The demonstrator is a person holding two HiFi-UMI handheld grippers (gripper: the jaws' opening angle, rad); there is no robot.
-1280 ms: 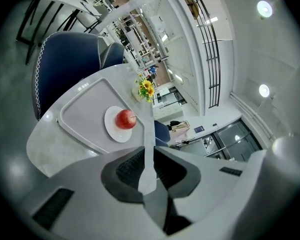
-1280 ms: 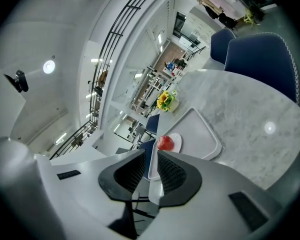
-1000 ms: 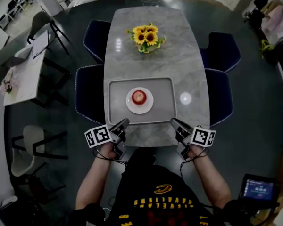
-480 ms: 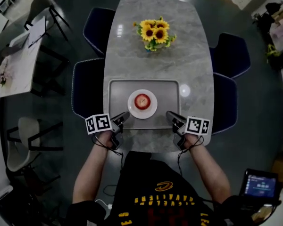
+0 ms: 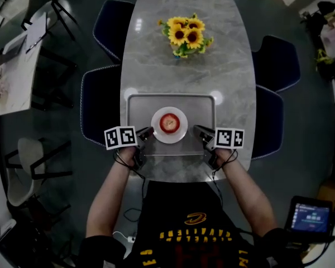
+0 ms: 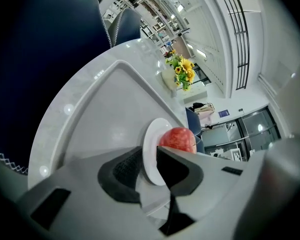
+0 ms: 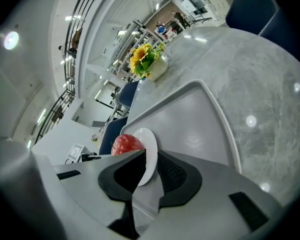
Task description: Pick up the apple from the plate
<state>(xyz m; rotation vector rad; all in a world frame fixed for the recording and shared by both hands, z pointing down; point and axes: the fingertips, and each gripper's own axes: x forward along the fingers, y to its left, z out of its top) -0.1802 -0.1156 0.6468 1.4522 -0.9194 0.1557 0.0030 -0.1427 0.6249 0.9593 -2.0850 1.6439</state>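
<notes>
Apple (image 5: 168,123): red, round, centred on the white plate (image 5: 182,132).
Flanking the plate, left tongs (image 5: 148,133) and right tongs (image 5: 197,131) both stand agape, empty.

Marble table (image 5: 156,66) on a dark floor (image 5: 304,149).
Four blue chairs (image 5: 99,110) flank it; sunflowers (image 5: 187,33) stand near its far end; a white desk (image 5: 14,74) sits left.

The left gripper (image 5: 149,131) and right gripper (image 5: 197,129) have pale grey shells, with black ribbed pads (image 6: 126,168) lining the fingers. Behind each pair of fingers sits a white cube (image 5: 120,137) printed with black square markers. Thin black cables (image 5: 124,162) loop further back, at the wrists. The person wears a black T-shirt (image 5: 184,244) with yellow lettering.
</notes>
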